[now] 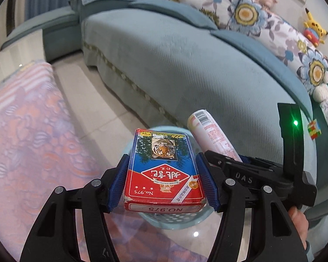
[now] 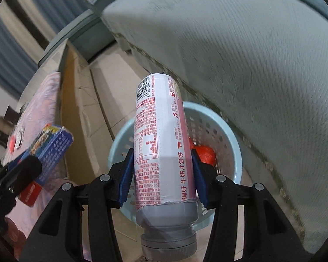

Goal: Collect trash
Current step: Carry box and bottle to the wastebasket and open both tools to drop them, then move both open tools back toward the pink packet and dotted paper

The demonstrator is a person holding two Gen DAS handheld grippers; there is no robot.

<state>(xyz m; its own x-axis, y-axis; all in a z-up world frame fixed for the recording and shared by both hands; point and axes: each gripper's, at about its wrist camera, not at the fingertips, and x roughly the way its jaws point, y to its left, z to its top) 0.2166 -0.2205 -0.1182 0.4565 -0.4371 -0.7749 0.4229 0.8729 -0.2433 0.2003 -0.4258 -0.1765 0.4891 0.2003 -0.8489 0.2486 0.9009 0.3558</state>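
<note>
Left tool (image 1: pixel 163 172): we find its blue pads pinching a red-and-blue card box (image 1: pixel 163 166) by the long sides, box lying flat, far end out over the bin (image 1: pixel 175 220). Right tool (image 2: pixel 161 174): pads clamped on a white bottle (image 2: pixel 161 135), cap toward the camera, base pointing away and over the same pale blue perforated bin (image 2: pixel 234 152), which stands on the floor beside the sofa (image 2: pixel 251 54). Risks, as we judge them: both tools crowd one small opening, so they may knock together or tip the light bin; the bottle is long and held near its capped end, so on release it may swing, strike the rim and roll off under the sofa; the box sits only partly over the opening and may catch the near rim and fall to the floor. Not made out: the bin's depth and most of its contents, only something orange-red (image 2: pixel 204 155) showing through; the bottle's fill; whether the box holds cards. The table (image 1: pixel 21 142) with its pink cloth is cut off at the left edge; the right-wrist view is blurred.
</note>
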